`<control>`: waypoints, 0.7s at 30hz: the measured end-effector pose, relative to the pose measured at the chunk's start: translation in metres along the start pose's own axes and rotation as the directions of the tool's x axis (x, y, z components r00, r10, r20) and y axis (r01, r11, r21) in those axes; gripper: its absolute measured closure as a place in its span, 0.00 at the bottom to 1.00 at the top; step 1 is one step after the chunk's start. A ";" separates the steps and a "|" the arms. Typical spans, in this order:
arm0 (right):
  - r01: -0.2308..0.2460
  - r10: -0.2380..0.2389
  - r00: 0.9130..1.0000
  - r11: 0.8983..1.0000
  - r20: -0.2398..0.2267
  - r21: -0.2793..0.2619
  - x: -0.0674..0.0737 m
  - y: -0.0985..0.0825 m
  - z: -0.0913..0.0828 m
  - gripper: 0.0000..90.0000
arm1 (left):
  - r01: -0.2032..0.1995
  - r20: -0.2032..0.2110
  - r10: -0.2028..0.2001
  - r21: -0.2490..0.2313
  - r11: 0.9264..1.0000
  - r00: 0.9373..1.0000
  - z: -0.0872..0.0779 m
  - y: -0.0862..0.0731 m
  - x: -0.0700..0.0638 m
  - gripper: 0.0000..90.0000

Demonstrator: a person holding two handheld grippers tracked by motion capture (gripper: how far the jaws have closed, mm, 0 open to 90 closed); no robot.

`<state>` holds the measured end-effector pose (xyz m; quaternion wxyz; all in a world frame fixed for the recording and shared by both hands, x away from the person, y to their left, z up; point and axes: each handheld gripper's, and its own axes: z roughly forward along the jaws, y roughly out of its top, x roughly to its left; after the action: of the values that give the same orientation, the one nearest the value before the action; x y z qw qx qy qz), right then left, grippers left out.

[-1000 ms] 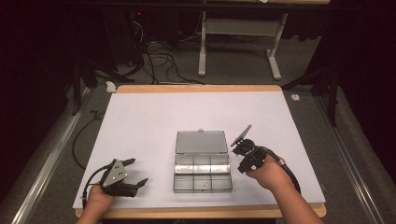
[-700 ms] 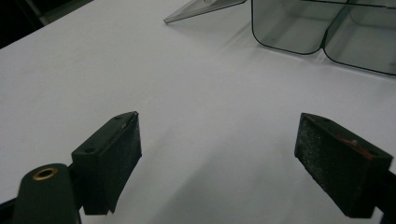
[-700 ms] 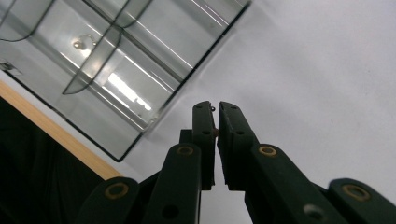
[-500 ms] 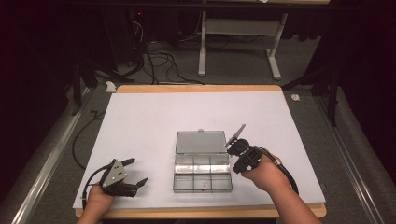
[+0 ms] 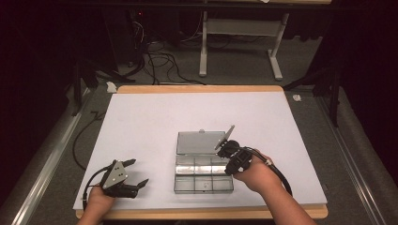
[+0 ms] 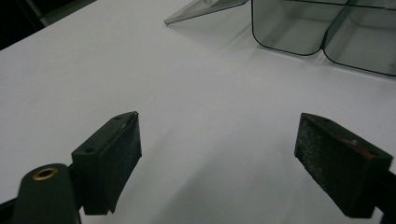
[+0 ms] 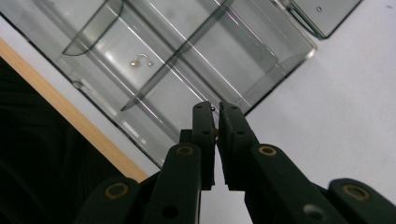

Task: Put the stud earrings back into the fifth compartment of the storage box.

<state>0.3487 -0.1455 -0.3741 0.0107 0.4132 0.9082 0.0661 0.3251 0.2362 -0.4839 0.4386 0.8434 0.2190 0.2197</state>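
With something tiny pinched in the clenched right gripper (image 7: 215, 122), hover squarely over one compartment of the clear box (image 7: 261, 70) before letting go, while the left gripper (image 6: 233, 158) waits released.

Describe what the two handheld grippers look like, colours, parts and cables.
Both are black. The left gripper carries a grey three-cornered plate on top, and its flat rectangular pads look rough. The right gripper has brass-coloured rivets along its linkage. A black cable trails from it across the white table. No sleeves are visible.
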 end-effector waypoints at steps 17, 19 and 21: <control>0.107 -0.107 0.994 0.994 -0.017 -0.019 0.029 0.022 0.006 0.96 | -0.002 0.009 0.002 0.003 1.000 1.000 0.000 0.000 0.000 0.17; 0.121 -0.121 0.992 0.993 -0.020 -0.014 0.033 0.024 0.009 0.96 | 0.005 0.009 -0.005 0.006 1.000 1.000 0.001 0.000 0.001 0.17; 0.124 -0.124 0.992 0.992 -0.024 -0.013 0.036 0.027 0.012 0.96 | 0.005 0.008 -0.005 0.003 1.000 1.000 0.000 0.000 0.000 0.17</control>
<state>0.3460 -0.1002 -0.3809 0.0060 0.3551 0.9318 0.0755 0.3257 0.2361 -0.4839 0.4389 0.8444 0.2197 0.2148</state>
